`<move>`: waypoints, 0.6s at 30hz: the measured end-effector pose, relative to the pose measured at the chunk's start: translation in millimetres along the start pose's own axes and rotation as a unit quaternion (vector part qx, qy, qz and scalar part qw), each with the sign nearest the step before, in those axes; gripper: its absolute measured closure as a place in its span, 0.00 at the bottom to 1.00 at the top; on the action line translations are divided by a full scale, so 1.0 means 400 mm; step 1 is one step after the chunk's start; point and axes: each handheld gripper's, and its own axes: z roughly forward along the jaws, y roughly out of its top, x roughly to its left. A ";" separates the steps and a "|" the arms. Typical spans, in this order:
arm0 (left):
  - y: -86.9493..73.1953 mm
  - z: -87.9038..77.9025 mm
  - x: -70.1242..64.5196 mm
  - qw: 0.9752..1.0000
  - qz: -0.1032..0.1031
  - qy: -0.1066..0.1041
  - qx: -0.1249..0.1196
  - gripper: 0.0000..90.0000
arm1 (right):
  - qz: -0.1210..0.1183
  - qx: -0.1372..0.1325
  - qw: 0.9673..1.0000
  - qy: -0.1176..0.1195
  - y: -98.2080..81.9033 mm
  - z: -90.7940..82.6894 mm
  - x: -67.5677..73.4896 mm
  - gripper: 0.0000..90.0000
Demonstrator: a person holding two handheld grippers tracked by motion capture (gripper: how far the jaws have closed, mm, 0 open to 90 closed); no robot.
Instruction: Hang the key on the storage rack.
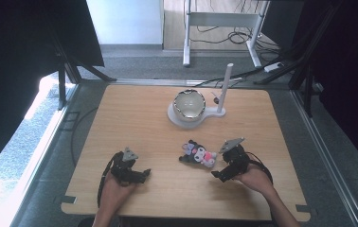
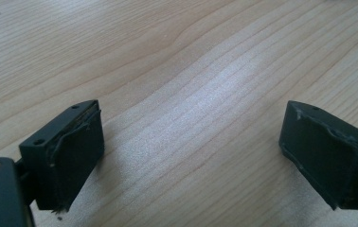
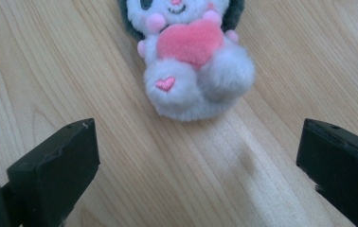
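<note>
So the plush toy (image 1: 198, 154) is lying flat on the wooden table (image 1: 134, 118), a bit toward the person's side from the bowl (image 1: 189, 105) that's sitting on a white stand (image 1: 204, 117) with a post sticking up. It's a small white plush with dark ears, hugging a pink heart (image 3: 190, 41), with another tiny heart stitched on 1 foot.

The right gripper (image 1: 220, 173) is hovering just beside the plush toy, on its right and slightly nearer the person, held in the person's right hand (image 1: 255, 177). In the right gripper view its 2 jaws are standing wide apart with nothing between them except bare wood, and the plush toy is sitting just past the tips, feet pointing toward the camera, not touching either jaw.

The left gripper (image 1: 141, 176) is resting well to the left of the plush toy, near the table's front edge. Its 2 jaws are spread wide too, gripping nothing, just wood grain underneath.
</note>
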 end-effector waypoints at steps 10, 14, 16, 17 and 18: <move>0.000 0.000 0.000 1.000 0.000 0.000 0.000 0.08 | -0.017 0.035 0.999 0.021 0.057 0.016 -0.017 0.02; 0.000 0.000 0.000 1.000 0.000 0.000 0.000 0.08 | -0.034 0.052 0.998 0.028 0.081 0.029 -0.014 0.04; 0.000 0.000 0.000 1.000 0.000 0.000 0.000 0.08 | -0.040 0.055 0.997 0.030 0.085 0.033 -0.014 0.05; 0.000 0.000 0.000 1.000 -0.001 0.000 -0.001 0.08 | -0.049 0.067 0.996 0.031 0.098 0.045 -0.013 0.07; 0.000 0.000 0.000 1.000 0.000 0.000 0.000 0.08 | -0.050 0.071 0.996 0.032 0.102 0.049 -0.014 0.08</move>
